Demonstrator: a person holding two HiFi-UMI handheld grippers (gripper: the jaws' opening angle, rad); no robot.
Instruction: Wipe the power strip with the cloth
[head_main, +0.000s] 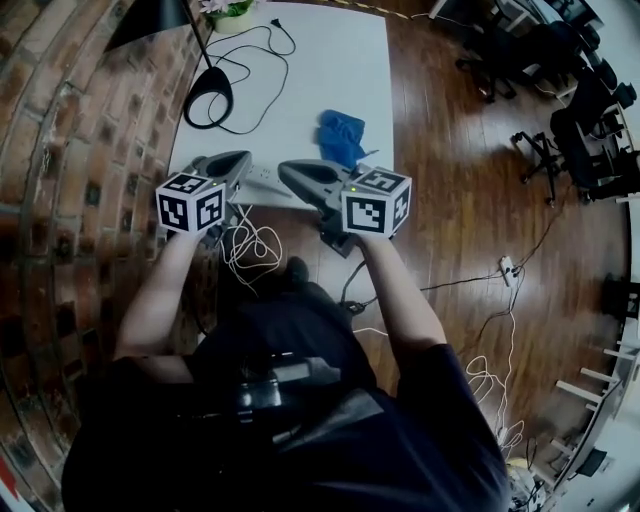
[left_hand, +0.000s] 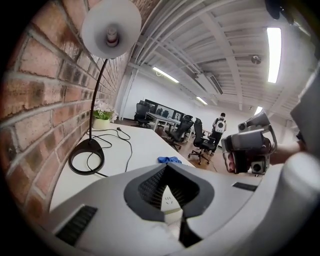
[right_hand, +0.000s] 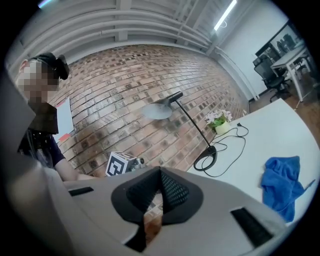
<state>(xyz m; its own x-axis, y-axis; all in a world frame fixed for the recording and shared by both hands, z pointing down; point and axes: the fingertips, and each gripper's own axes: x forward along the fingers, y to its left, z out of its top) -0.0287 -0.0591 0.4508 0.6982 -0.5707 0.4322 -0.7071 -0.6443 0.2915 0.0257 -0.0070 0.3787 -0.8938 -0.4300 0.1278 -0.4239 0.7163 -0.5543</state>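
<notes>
The white power strip lies at the near edge of the white table, between my two grippers. The blue cloth sits crumpled on the table beyond it, toward the right; it also shows in the left gripper view and the right gripper view. My left gripper is shut and empty above the strip's left end; a piece of the strip shows through the gap behind its jaws. My right gripper is shut and empty at the strip's right end, its tips pointing toward the brick wall.
A black desk lamp with a looping cable stands at the table's left, against the brick wall. A potted plant sits at the far left corner. Office chairs and floor cables are on the right.
</notes>
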